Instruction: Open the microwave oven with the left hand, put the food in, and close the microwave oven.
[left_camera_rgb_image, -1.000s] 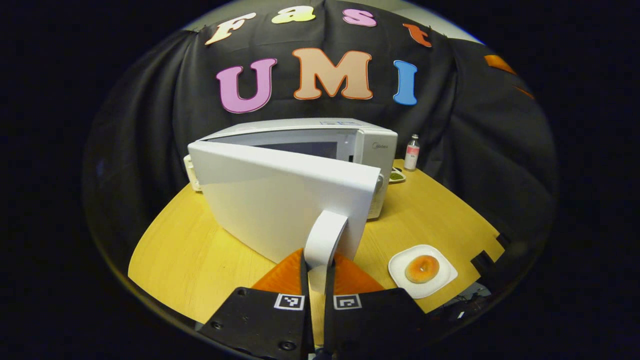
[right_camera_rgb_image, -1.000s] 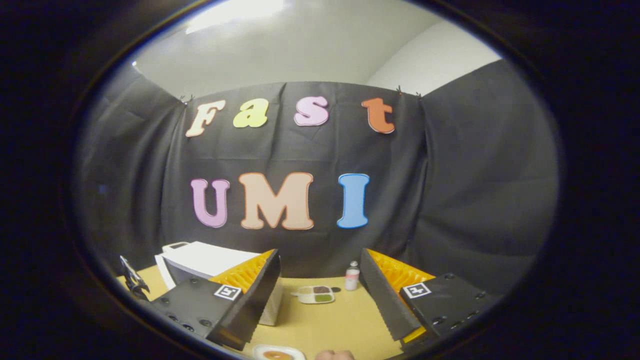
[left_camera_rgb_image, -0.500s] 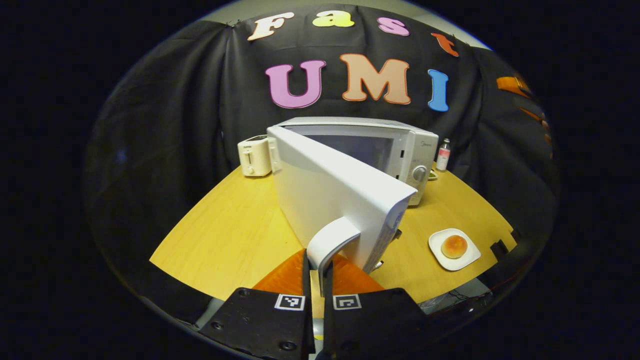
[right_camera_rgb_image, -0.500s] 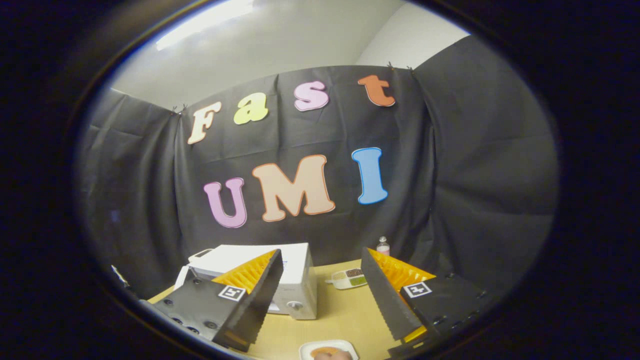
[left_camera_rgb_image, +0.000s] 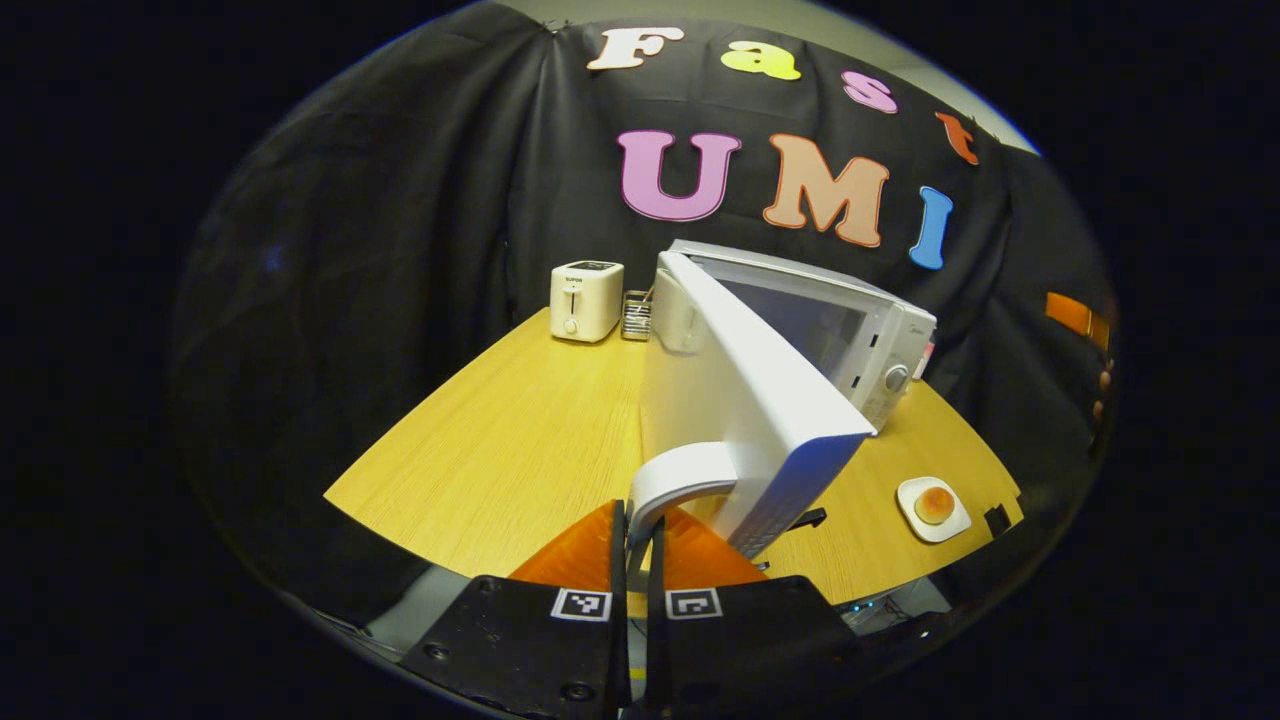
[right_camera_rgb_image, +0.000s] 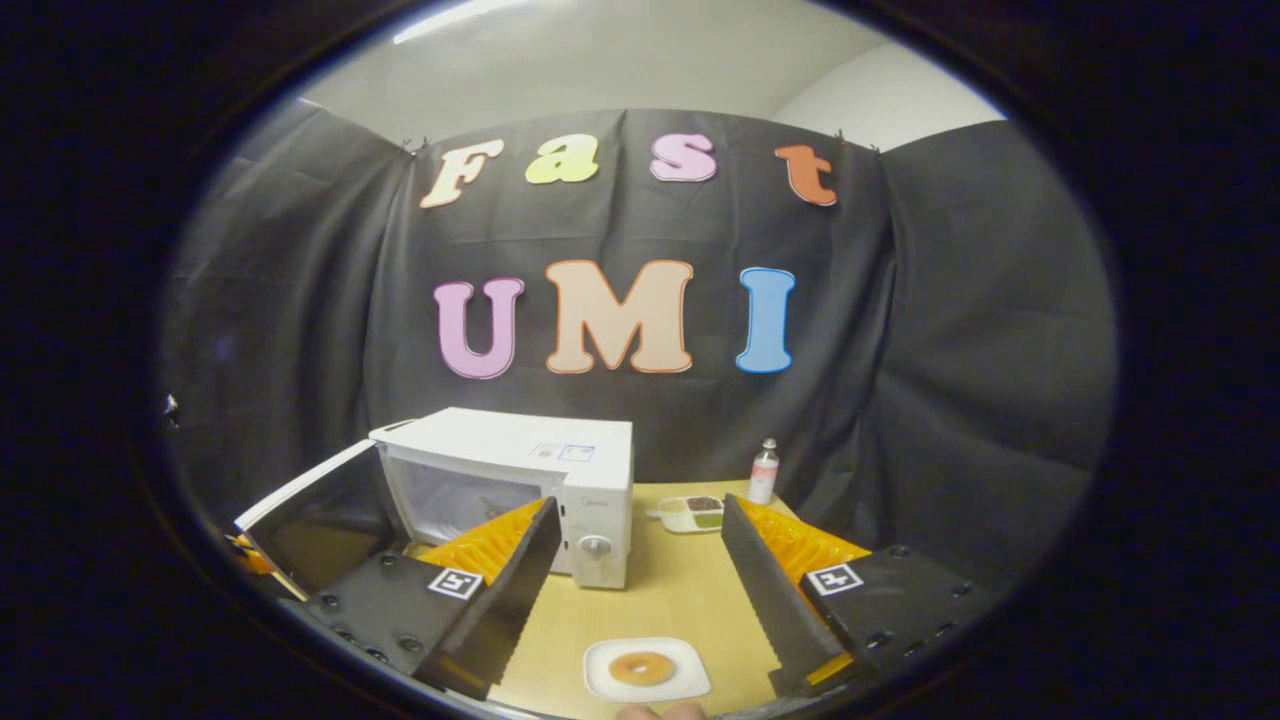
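Round yellow wooden table (left_camera_rgb_image: 520, 420) carries a white box-shaped microwave oven (right_camera_rgb_image: 560, 470) with its white door (left_camera_rgb_image: 750, 400) swung wide open. Left gripper (left_camera_rgb_image: 634, 530) is pinched on the door's curved white handle (left_camera_rgb_image: 680, 475). Right gripper (right_camera_rgb_image: 635, 570), fingers spread, hangs above a ring-shaped brown doughnut (right_camera_rgb_image: 641, 667) on a small white square plate (right_camera_rgb_image: 690, 683), in front of the microwave.

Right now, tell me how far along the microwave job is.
Done: the microwave door stands swung wide open. In hand: the left gripper is shut on the door handle. Left: the donut sits on its white plate on the table, below the open right gripper; it must go in, then the door be closed.
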